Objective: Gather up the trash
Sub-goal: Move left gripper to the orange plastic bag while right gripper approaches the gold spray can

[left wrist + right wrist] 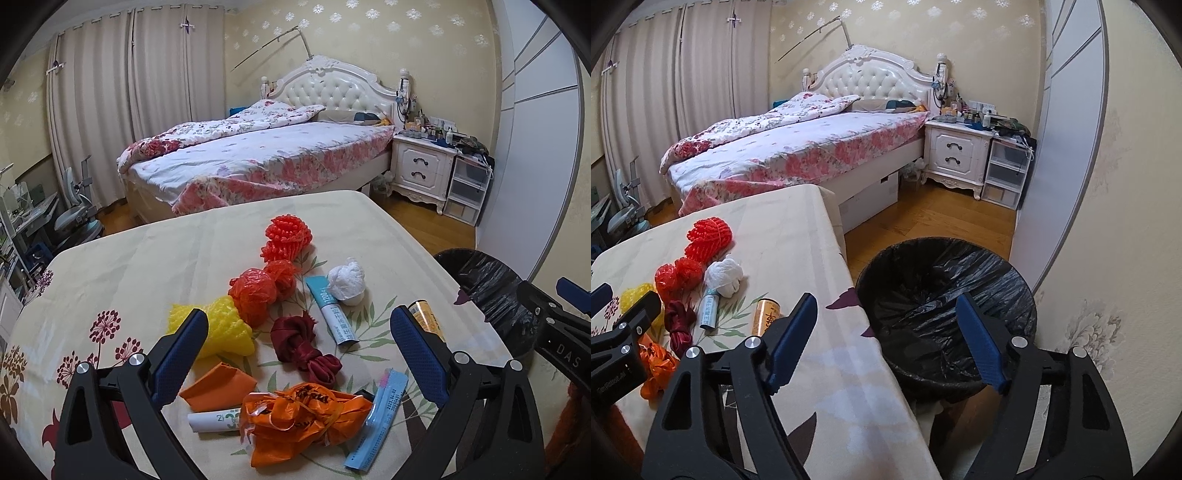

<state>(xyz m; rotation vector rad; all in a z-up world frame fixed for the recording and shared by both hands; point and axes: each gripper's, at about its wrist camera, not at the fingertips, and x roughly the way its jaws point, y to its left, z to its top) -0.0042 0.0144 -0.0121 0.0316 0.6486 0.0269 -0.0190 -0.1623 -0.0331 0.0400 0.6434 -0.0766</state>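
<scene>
Trash lies on the floral-cloth table (122, 266): a red net ball (286, 236), red plastic bag (258, 291), yellow foam net (225, 326), maroon cloth knot (299, 341), white wad (347, 282), blue tube (334, 314), orange bag (299, 417), orange paper (218, 386) and gold can (767, 312). My left gripper (299, 332) is open and empty above the pile. My right gripper (886, 321) is open and empty over the table's right edge, beside the black-lined bin (945, 302).
A blue sachet (376, 421) and a white tube (214, 421) lie near the table's front. A bed (258, 158), nightstand (423, 166) and plastic drawers (467, 188) stand behind. A wardrobe (1071, 147) is at right; wooden floor surrounds the bin.
</scene>
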